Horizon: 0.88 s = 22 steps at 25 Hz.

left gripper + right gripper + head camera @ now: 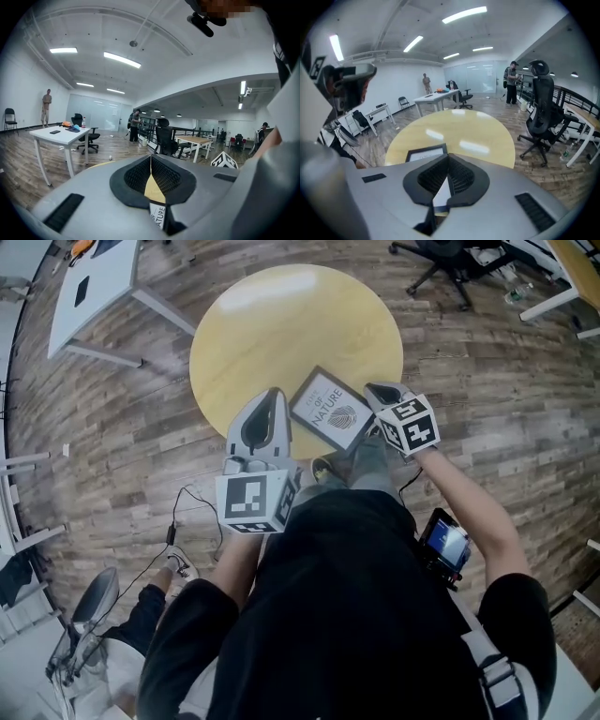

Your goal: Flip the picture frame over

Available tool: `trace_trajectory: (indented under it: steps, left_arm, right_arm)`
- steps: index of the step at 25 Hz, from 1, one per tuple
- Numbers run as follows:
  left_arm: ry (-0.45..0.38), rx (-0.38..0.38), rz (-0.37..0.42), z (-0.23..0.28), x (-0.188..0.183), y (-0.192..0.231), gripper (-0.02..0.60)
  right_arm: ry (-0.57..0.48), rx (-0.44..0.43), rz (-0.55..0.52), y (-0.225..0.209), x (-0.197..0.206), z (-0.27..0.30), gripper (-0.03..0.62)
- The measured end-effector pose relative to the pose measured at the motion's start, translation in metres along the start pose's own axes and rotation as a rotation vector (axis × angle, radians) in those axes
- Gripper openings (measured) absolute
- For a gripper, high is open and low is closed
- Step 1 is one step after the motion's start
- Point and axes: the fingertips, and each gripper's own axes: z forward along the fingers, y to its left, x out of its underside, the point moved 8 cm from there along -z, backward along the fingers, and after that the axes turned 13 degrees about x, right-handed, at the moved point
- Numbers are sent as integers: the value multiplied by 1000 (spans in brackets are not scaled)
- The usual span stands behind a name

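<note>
We see a bright, even scene. Long ceiling lights (pixel 122 59) cast soft light, leave pale glare patches on the round table (pixel 487 133), and throw only faint shadows. All three views bend strongly at the edges, and both gripper views end in a dark round border. The print on the picture frame (pixel 330 412) stays sharp, while surfaces close to the lenses look soft.

Closed hand-held gripper (pixel 151 156), picture frame (pixel 158 216) beneath
</note>
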Motion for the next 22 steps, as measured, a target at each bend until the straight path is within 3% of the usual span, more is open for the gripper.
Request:
trace_trajectory:
  steps: [8,16,22]
  left_arm:
    - [-31,38,5,-1,-6,-8,23]
    - [-43,43,2,-8,-10,-23,23]
    - [-54,25,-15,-7,-21,-35,23]
  right_arm:
    - [-379,-90,83,12,-91,-90,18]
    - [-505,-116,32,33,-109,-146,18]
    - [-583,-117,31,23,-117,-171,20]
